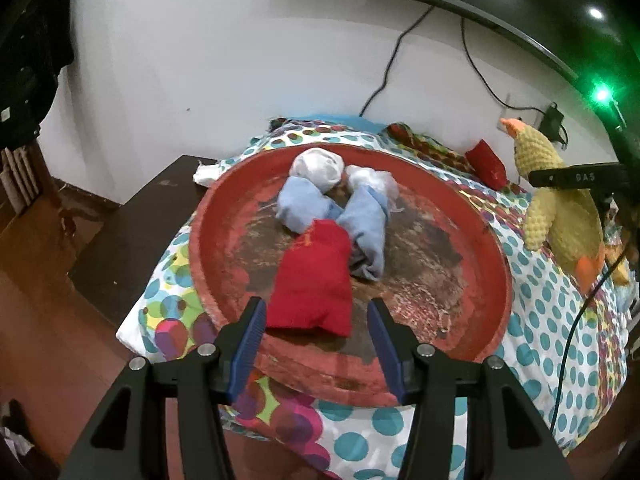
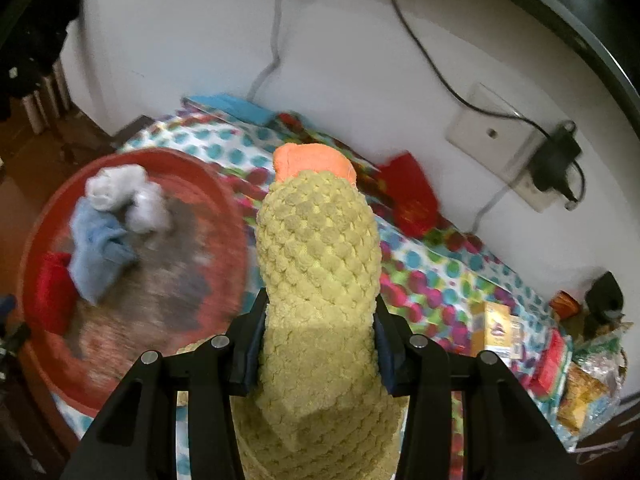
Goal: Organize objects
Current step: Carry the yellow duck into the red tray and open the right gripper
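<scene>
On the polka-dot bed (image 1: 532, 304), a red tray (image 1: 472, 216) holds rolled cloths while the left tongs (image 1: 316, 340) gape empty and the right tongs (image 2: 318, 344) clamp a yellow plush duck (image 2: 320, 248).

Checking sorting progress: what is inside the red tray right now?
In the red tray: a red cloth bundle, two light blue rolled cloths, and white bundles at the back. Whatever lies beneath them is hidden.
</scene>
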